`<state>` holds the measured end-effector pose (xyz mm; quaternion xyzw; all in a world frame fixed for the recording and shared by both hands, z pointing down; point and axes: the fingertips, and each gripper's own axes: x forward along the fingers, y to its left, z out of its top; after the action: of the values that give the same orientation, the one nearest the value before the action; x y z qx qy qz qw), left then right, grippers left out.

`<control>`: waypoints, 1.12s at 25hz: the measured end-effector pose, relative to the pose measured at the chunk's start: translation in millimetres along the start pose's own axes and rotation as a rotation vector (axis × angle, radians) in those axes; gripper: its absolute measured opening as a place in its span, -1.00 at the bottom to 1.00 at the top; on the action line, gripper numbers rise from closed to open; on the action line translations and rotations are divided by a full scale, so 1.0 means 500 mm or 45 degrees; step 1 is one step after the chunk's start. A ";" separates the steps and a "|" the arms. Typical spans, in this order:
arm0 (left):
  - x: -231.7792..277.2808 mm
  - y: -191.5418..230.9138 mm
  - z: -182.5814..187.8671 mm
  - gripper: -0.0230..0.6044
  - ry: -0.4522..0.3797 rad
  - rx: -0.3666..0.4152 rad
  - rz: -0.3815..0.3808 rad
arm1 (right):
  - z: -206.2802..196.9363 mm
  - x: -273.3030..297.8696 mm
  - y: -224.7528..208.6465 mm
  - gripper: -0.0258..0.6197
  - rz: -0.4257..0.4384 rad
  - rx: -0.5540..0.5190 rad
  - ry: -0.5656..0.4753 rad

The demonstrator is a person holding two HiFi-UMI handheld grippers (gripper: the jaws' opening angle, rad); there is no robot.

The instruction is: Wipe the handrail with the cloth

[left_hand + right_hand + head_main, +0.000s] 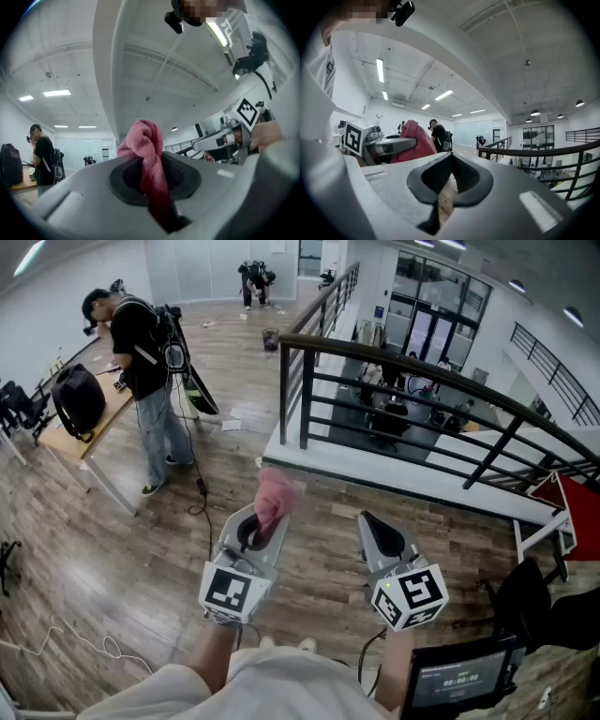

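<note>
Lower centre: left gripper (pixel 255 526) clamped on pink cloth (pixel 277 495), which bunches above jaw tips. Just right: right gripper (pixel 373 523), jaws together, nothing between. Upper right: dark handrail (pixel 412 359), well apart from cloth. Upper left: person (pixel 141 343) standing.

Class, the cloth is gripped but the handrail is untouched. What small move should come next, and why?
Probably carry the left gripper forward to the top bar of the handrail. The pink cloth is clamped in its jaws but hangs well short of the rail, touching nothing.
</note>
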<state>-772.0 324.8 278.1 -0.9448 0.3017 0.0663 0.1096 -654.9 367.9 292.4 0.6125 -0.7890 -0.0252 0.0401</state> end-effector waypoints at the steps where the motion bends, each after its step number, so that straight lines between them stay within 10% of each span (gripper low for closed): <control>1: -0.002 0.001 0.000 -0.74 0.000 -0.003 -0.002 | -0.002 0.001 0.003 -0.92 -0.002 0.001 0.006; 28: -0.075 0.133 -0.047 -0.74 0.001 -0.012 -0.037 | -0.032 0.106 0.119 -0.92 0.027 0.188 0.033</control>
<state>-840.1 287.1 296.8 -0.9496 0.2876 0.0658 0.1059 -723.7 331.6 315.4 0.6058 -0.7945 0.0412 0.0052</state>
